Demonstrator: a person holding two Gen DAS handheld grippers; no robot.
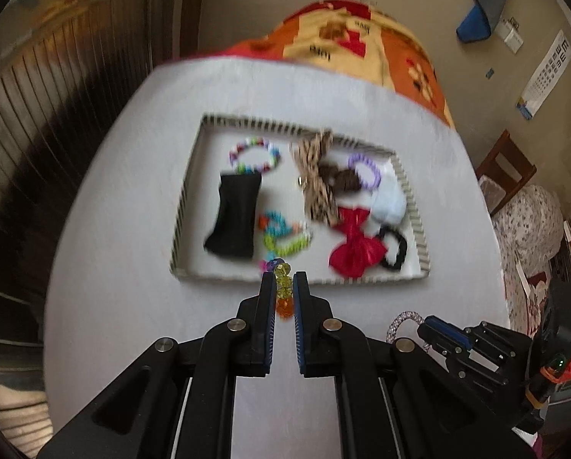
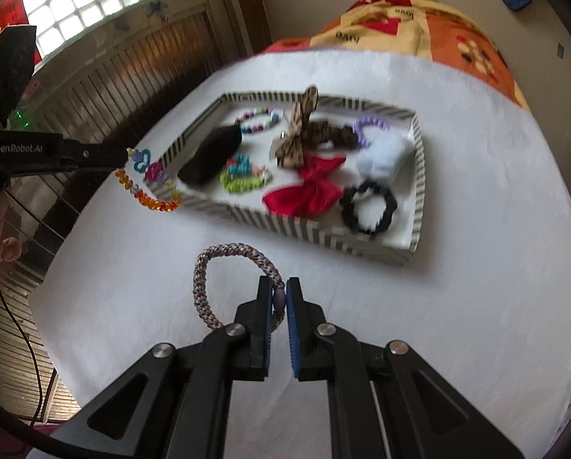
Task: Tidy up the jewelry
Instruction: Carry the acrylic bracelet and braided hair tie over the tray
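A striped tray [image 2: 297, 225] sits on a white table, holding a black pouch [image 1: 234, 216], beaded bracelets [image 1: 253, 155], a leopard bow [image 1: 316, 179], a red bow [image 1: 352, 246], a purple ring [image 1: 364, 170] and a black scrunchie [image 2: 367, 206]. A multicoloured bead bracelet [image 2: 148, 191] hangs above the table beside the tray's near-left corner. A braided loop [image 2: 205, 287] is raised above the table in front of the tray.

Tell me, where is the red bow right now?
The red bow lies inside the striped tray, near its front wall, between the black scrunchie and the green bracelet.
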